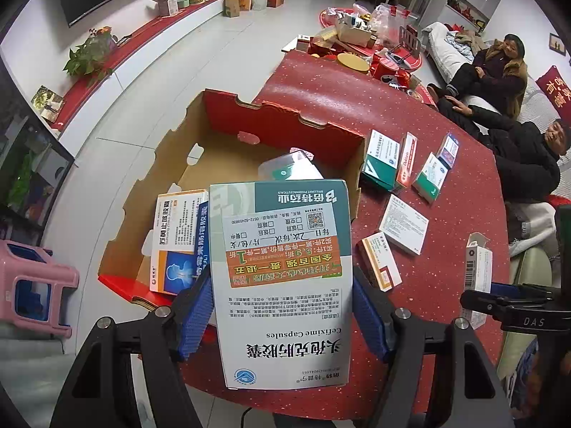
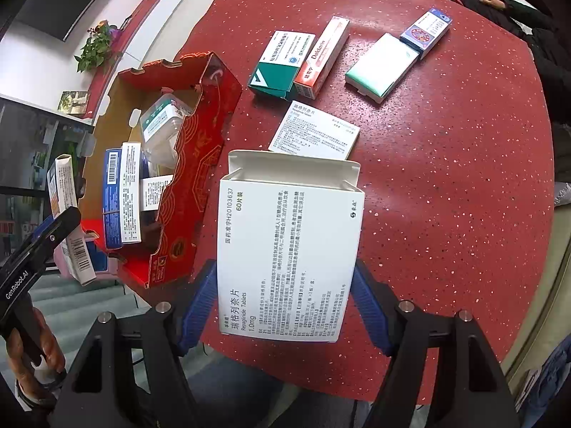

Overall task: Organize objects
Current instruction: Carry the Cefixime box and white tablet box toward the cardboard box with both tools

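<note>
My left gripper (image 1: 282, 306) is shut on a teal and white Cefixime capsule box (image 1: 282, 278), held above the near right corner of the open red cardboard box (image 1: 285, 121). That box holds several medicine boxes, such as an orange and white one (image 1: 175, 239), and a clear plastic container (image 2: 160, 128). My right gripper (image 2: 285, 303) is shut on a white Repaglinide tablet box (image 2: 289, 256) with its end flap open, held over the red table (image 2: 446, 178) to the right of the cardboard box (image 2: 200, 164). The left gripper's box also shows at the left edge of the right wrist view (image 2: 67, 221).
Several medicine boxes lie on the table: a green and white one (image 2: 282, 64), a red Daktarin one (image 2: 323, 57), a pale green one (image 2: 383, 66), a blue one (image 2: 426, 32), a flat white one (image 2: 314, 132). A pink stool (image 1: 32, 281) stands left. Two people (image 1: 499, 71) sit at right.
</note>
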The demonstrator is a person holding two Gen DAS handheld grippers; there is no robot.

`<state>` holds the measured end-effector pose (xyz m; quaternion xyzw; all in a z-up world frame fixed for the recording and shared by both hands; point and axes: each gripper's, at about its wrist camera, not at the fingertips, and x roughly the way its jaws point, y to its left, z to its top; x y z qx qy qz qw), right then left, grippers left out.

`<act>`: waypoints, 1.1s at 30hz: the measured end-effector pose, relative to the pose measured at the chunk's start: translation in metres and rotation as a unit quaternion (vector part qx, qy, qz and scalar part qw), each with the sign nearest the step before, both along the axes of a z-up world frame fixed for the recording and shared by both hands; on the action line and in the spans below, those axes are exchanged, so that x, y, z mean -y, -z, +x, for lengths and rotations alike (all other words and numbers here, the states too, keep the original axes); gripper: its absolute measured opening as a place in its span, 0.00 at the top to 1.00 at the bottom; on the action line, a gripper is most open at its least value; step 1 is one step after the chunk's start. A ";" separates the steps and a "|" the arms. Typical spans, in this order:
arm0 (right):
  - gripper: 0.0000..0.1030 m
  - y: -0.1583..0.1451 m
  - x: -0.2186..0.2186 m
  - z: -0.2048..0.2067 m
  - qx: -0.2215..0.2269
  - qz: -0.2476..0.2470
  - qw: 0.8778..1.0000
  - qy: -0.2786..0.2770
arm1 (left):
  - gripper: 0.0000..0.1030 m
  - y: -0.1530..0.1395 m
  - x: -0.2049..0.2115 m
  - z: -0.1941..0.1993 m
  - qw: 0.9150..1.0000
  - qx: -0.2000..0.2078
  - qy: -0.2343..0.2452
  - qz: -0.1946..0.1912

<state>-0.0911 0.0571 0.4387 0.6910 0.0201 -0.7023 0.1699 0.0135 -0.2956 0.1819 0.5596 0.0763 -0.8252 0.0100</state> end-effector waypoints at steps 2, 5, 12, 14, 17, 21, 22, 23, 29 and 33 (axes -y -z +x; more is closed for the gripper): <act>0.30 0.001 0.000 0.000 0.001 0.000 1.000 -0.001 | 0.27 0.001 0.001 0.000 1.000 0.002 -0.004 -0.002; 0.30 0.001 0.000 -0.001 0.002 0.000 1.000 -0.002 | 0.27 0.001 0.003 0.000 1.000 0.003 -0.005 -0.003; 0.30 0.003 0.001 -0.001 0.004 0.000 1.000 -0.006 | 0.27 0.002 0.002 0.000 1.000 0.005 -0.004 -0.006; 0.30 0.003 0.002 -0.001 0.004 0.000 1.000 -0.007 | 0.27 0.002 0.002 0.000 1.000 0.006 -0.005 -0.006; 0.30 0.003 0.002 -0.001 0.005 0.000 1.000 -0.008 | 0.27 0.003 0.003 0.000 1.000 0.007 -0.006 -0.007; 0.30 0.004 0.003 -0.002 0.006 0.000 1.000 -0.009 | 0.27 0.004 0.004 -0.001 1.000 0.009 -0.007 -0.008; 0.30 0.004 0.003 -0.001 0.005 0.000 1.000 -0.010 | 0.27 0.004 0.004 -0.001 1.000 0.009 -0.006 -0.008; 0.30 0.004 0.003 -0.001 0.005 0.000 1.000 -0.010 | 0.27 0.004 0.004 -0.001 1.000 0.010 -0.006 -0.008; 0.30 0.004 0.003 -0.001 0.006 0.000 1.000 -0.012 | 0.27 0.005 0.004 -0.002 1.000 0.012 -0.006 -0.008; 0.30 0.005 0.004 -0.001 0.006 0.000 1.000 -0.013 | 0.27 0.006 0.006 -0.003 1.000 0.014 -0.007 -0.009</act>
